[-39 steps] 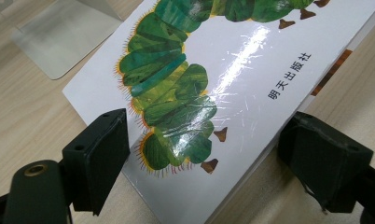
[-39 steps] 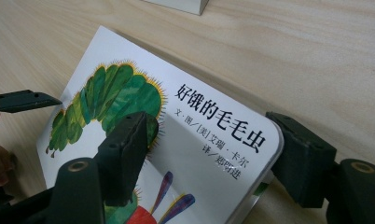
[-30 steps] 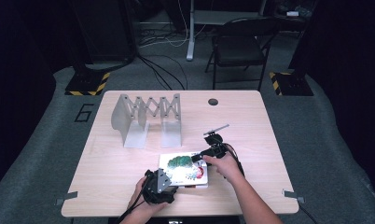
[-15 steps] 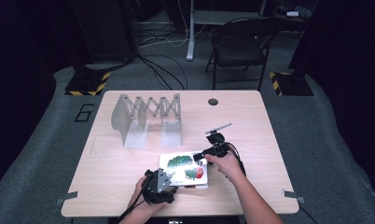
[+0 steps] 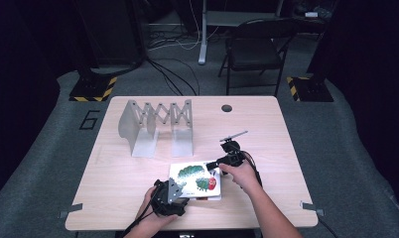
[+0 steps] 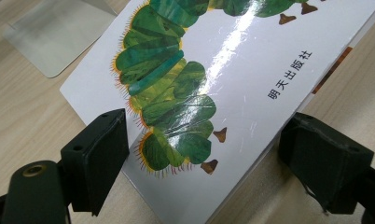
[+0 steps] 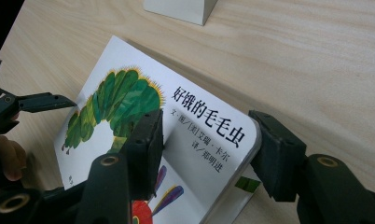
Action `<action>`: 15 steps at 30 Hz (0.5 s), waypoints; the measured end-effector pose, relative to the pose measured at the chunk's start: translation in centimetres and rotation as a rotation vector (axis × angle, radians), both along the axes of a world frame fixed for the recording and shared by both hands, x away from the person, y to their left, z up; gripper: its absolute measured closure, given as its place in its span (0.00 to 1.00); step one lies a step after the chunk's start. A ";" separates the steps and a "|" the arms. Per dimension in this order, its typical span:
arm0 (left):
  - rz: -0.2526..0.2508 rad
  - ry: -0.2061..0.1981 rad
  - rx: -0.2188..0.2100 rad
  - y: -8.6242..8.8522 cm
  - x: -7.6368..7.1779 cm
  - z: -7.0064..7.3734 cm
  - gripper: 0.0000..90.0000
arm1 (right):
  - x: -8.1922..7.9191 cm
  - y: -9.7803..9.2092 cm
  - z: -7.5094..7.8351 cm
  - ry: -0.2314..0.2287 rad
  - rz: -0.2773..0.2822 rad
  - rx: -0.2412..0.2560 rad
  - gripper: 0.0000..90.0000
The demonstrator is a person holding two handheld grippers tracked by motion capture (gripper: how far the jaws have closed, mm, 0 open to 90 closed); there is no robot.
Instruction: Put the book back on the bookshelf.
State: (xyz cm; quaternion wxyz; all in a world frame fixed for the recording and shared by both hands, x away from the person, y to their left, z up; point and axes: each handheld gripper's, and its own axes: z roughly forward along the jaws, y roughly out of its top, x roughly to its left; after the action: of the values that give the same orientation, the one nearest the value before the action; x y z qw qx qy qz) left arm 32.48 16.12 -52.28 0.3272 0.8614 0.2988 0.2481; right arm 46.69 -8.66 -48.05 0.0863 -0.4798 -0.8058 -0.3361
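Near the front edge of the desk (image 5: 138, 173) the picture book (image 5: 195, 179) has hardly moved in the last second; the left gripper (image 5: 173, 191) and right gripper (image 5: 213, 165) stay with jaws apart around opposite corners, so lifting probably comes next

**A light wooden bench with a picture book and a metal rack on it**

A rectangular bench with a pale wood-grain top (image 5: 138, 198) stands on a grey carpeted floor (image 5: 43, 163). Near its front edge lies a white, glossy picture book with a green caterpillar on its cover (image 5: 192, 176), flat on the wood. Farther back and to the left stands an upright grey metal accordion-style rack (image 5: 155, 124). A small round dark hole (image 5: 227, 108) sits near the back edge.
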 end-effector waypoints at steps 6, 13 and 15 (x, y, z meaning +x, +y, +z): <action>0.059 0.042 -0.006 0.0 0.0 0.1 0.12 | -0.1 0.1 0.1 -0.003 0.002 0.003 0.52; 0.118 0.139 -0.075 0.8 0.9 -0.2 0.05 | -0.1 0.2 0.1 -0.006 0.005 0.003 0.52; 0.109 0.155 -0.075 0.9 1.0 -0.2 0.05 | -0.1 0.2 0.1 -0.012 0.006 0.003 0.52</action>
State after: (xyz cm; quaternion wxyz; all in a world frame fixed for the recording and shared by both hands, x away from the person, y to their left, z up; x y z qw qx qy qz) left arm 33.46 17.07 -52.45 0.3214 0.8475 0.3788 0.1870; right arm 46.55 -8.48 -47.92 0.0832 -0.4750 -0.8074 -0.3400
